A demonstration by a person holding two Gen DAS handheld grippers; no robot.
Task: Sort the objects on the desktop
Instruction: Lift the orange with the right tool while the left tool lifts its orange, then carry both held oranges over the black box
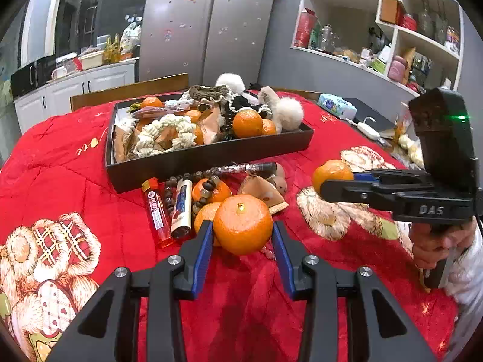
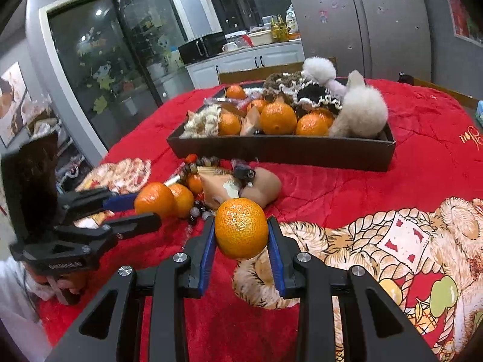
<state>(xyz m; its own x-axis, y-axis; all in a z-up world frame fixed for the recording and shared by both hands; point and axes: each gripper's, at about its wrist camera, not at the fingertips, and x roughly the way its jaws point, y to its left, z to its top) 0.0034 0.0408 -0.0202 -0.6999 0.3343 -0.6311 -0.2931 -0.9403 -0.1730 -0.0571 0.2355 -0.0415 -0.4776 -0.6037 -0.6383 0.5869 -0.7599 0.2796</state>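
My left gripper is shut on a mandarin and holds it just above the red quilt, in front of a loose pile. In the pile lie a red lighter, a white lighter, a bead bracelet, more mandarins and a snack packet. Behind it, a black tray holds mandarins, scrunchies and fluffy toys. My right gripper is shut on a second mandarin, held off the quilt to the right of the pile. Each gripper shows in the other's view: the right gripper, the left gripper.
A red quilt with bear prints covers the table. A tissue pack, a black box and a white corded device lie at the far right edge. A wooden chair back stands behind the tray.
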